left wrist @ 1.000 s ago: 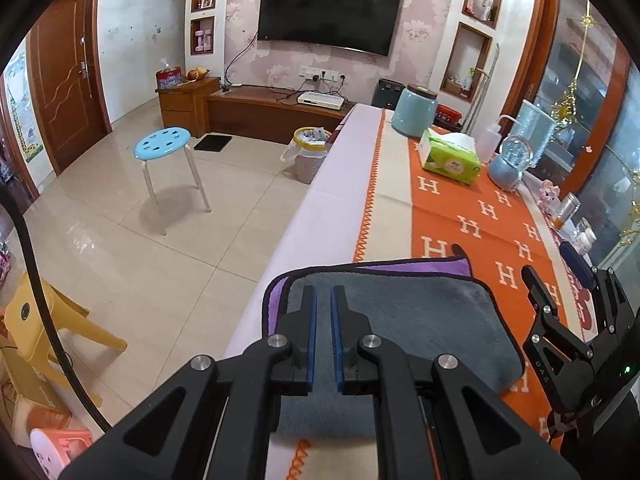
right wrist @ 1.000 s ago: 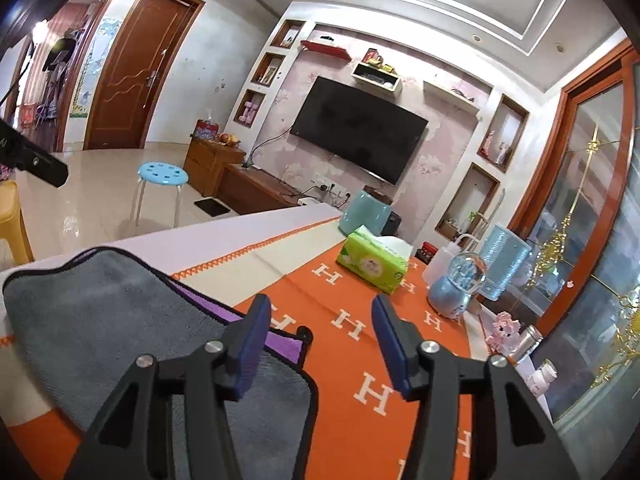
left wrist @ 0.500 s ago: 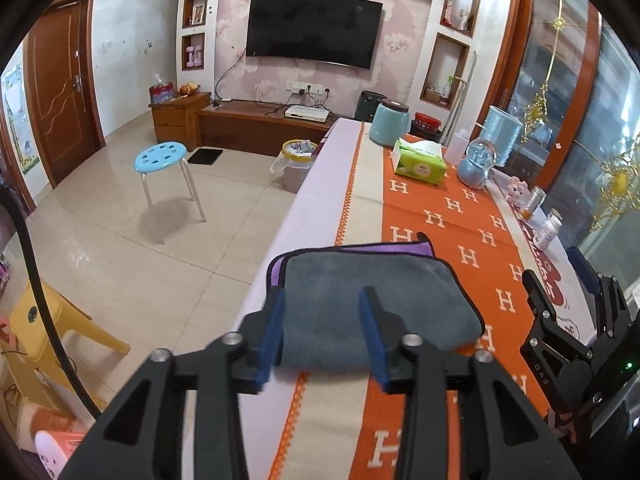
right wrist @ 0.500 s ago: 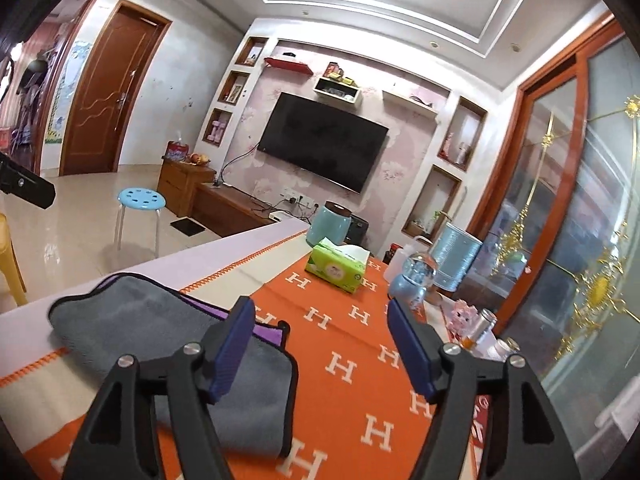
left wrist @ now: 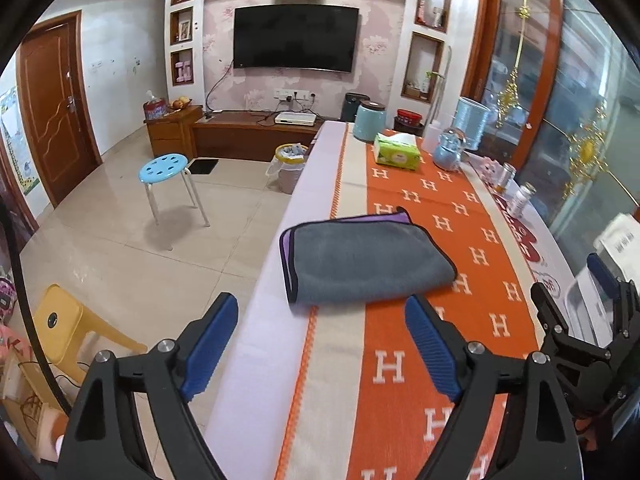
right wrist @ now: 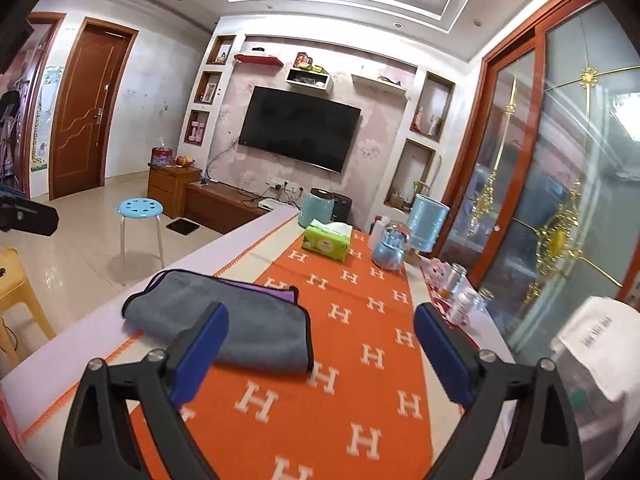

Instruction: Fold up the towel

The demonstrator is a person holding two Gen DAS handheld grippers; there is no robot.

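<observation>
Presently, your left tongs (left wrist: 322,346) stand wide apart and hold nothing; the blue pads (left wrist: 208,346) hang above the near part of the bench (left wrist: 276,360), clear of the towel (left wrist: 366,262). Your right tongs (right wrist: 320,354) are likewise spread wide and empty, raised over the orange runner (right wrist: 360,344) with the white H pattern.

The towel lies folded on the bench, grey side up, with a purple layer showing along its far and left edges and a dark binding around the border. It straddles the runner's left margin, partly on the pale cloth and partly on the orange, and lies flat with its layers nearly aligned. Neither tongs touches it.

Farther along the bench stand a green tissue box (left wrist: 396,154), a pale blue canister (left wrist: 370,122) and a blue glass globe (left wrist: 450,152), all well apart from the towel. A blue stool (left wrist: 164,168) stands on the tiled floor to the left.
</observation>
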